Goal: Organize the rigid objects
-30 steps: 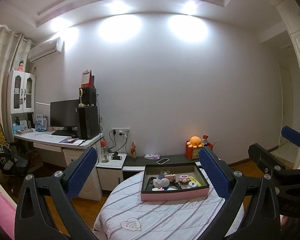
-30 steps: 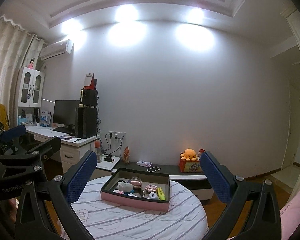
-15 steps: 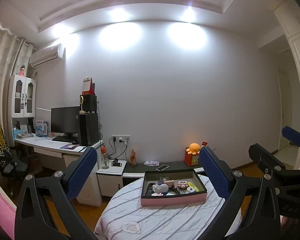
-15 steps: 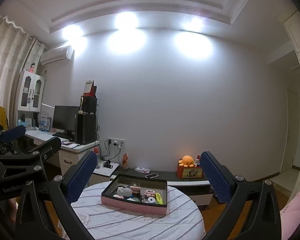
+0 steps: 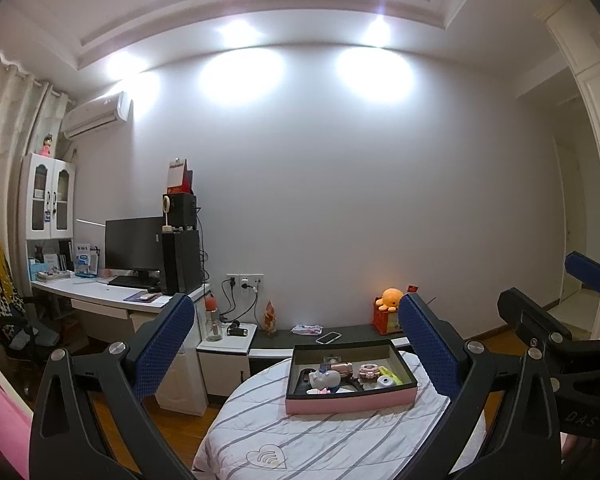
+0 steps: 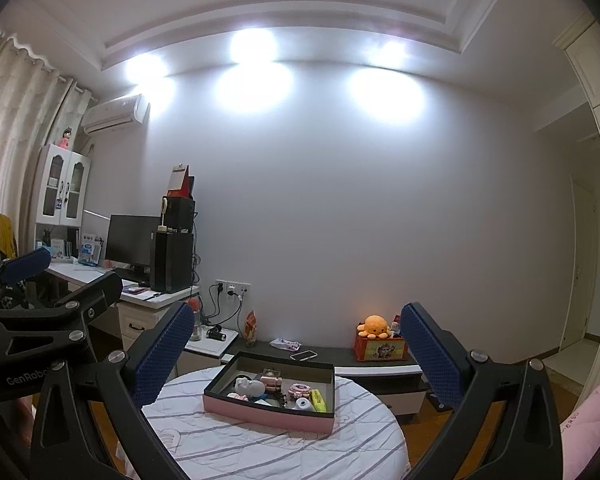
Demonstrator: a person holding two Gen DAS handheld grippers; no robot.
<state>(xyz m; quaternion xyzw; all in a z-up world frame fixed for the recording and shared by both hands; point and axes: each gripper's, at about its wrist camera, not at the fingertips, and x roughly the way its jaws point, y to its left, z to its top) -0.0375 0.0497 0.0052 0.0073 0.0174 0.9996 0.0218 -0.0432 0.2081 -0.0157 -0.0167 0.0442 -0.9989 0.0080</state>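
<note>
Tray (image 5: pixel 350 400) sat on a round table (image 5: pixel 260 432) covered in a white cloth with grey stripes, well ahead of both grippers and touched by neither. It was a shallow rectangular box, pink outside with a dark rim and dark lining. In the left wrist view its long axis ran roughly left to right, a long pink wall facing the camera; in the right wrist view (image 6: pixel 268 410) the same axis ran from upper left down to lower right, a corner turned toward the lens. Inside lay a heap of small rigid items: a white rounded figure (image 5: pixel 327 379), a pink metallic piece (image 5: pixel 343 368), a pink ring (image 5: pixel 367 370), a yellow bar (image 5: pixel 391 374) and a small white roll (image 5: pixel 384 381); further details were too small to tell. The left gripper (image 5: pixel 292 354) was spread wide, its blue textured pads apart and holding nothing, with the tray seen between them. The right gripper (image 6: pixel 296 360) was likewise spread and empty, the tray framed between its fingers. Behind the table stood a low dark shelf (image 5: pixel 340 330) carrying a phone (image 5: pixel 328 337) and an orange plush (image 5: pixel 390 299) on a red box. A desk (image 5: pixel 112 296) with a monitor (image 5: pixel 134 245) stood at left against the white wall.
</note>
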